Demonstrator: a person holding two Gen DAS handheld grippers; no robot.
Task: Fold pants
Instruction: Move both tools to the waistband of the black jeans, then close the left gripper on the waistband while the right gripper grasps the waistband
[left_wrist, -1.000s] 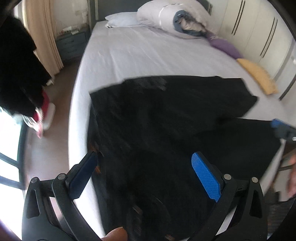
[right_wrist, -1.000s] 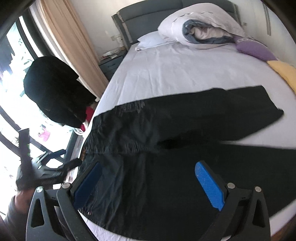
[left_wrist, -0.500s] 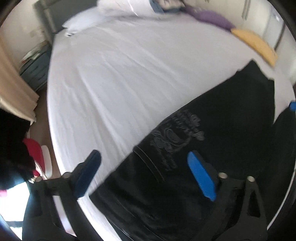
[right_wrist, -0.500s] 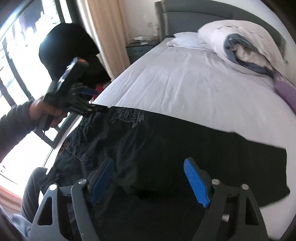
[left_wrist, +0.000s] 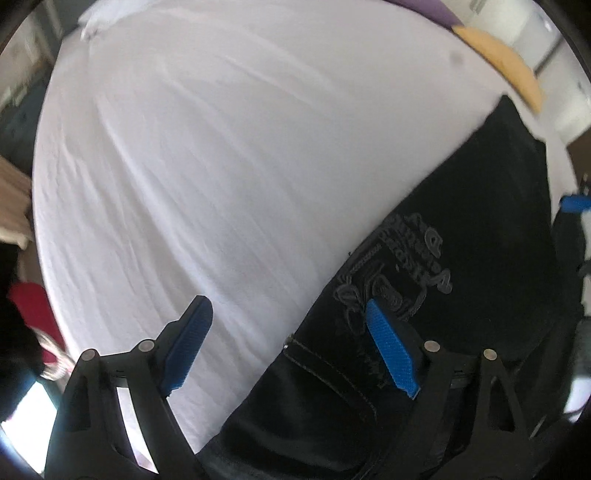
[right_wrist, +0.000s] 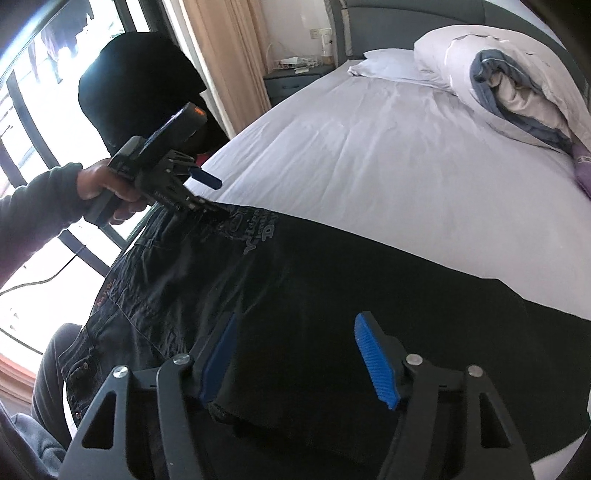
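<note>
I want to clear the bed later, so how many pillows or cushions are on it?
3: a white pillow by the headboard, a purple cushion beyond the rolled duvet, a yellow cushion past that. More may be hidden.

Black pants (right_wrist: 295, 295) with grey embroidery lie flat on the bed.

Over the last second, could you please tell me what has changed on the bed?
Both hand-held grippers came down close over the black pants; the left hand-held gripper swung to their far waist edge. Both have been closing, gripping nothing yet. The pants still lie flat on the bed.
</note>
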